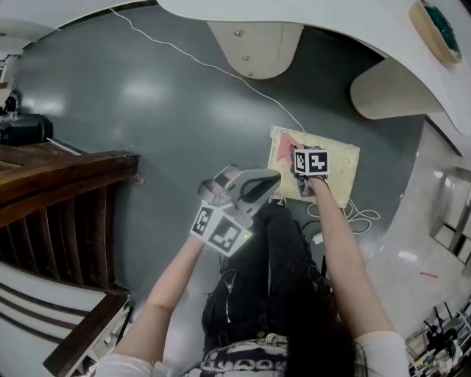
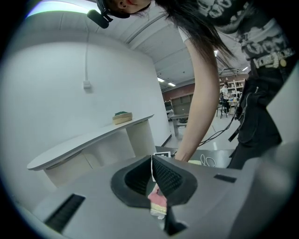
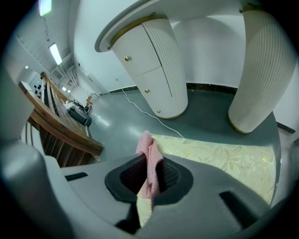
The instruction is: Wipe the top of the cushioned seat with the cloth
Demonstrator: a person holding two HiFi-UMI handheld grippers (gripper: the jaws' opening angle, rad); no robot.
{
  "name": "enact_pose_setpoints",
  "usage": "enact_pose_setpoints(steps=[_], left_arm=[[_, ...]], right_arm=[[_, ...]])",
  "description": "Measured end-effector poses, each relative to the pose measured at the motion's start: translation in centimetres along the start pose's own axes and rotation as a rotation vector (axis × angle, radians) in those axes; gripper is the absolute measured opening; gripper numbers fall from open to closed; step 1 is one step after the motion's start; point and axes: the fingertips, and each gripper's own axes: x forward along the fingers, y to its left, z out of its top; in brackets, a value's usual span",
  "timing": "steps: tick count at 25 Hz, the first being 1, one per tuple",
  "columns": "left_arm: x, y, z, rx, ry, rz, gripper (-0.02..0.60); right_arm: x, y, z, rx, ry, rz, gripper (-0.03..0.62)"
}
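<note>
My right gripper (image 3: pixel 150 179) has its jaws clenched on the pink cloth (image 3: pixel 147 154), over the cushioned seat (image 3: pixel 219 156) just ahead of them. My left gripper (image 2: pixel 153 176) has its jaws pressed together on nothing. I should press the cloth flat and sweep edge to edge.

Soft pink woven cloth (image 3: pixel 148 158), leaf-patterned fabric seat (image 3: pixel 224 156), glossy grey floor (image 1: pixel 147 110), dark varnished wood rail (image 1: pixel 59 173)

Glossy grey floor (image 1: pixel 147 110), white counter (image 1: pixel 309 15)

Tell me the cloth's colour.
Pink. The cloth shows best in the right gripper view.
</note>
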Motion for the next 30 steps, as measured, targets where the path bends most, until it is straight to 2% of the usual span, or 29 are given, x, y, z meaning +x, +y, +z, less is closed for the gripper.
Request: enact_pose_setpoints(steps=[5, 15, 21, 23, 25, 30], left_arm=[[0.9, -0.4, 0.0, -0.018, -0.01, -0.02, 0.008], [2.5, -1.6, 0.1, -0.02, -0.014, -0.077, 0.008], [2.9, -2.3, 1.0, 0.003, -0.019, -0.102, 0.008], [2.9, -2.4, 1.4, 0.009, -0.024, -0.1, 0.008], [2.8, -2.6, 1.9, 0.011, -0.024, -0.095, 0.008], [1.8, -3.2, 3.3, 0.0, -0.023, -0.08, 0.008]], right_arm=[[-1.0, -4.7, -1.9, 0.059, 0.01, -0.083, 0.012], [-9.3, -19.6, -5.9, 0.215, -0.013, -0.327, 0.012], [-13.6, -24.5, -8.4, 0.236, 0.014, -0.432, 0.012], [-14.2, -24.5, -8.3, 0.227, 0.004, -0.424, 0.012], [-14.3, -23.0, -7.5, 0.203, -0.035, -0.374, 0.012], [-13.4, -14.7, -5.1, 0.075, -0.11, -0.187, 0.012]])
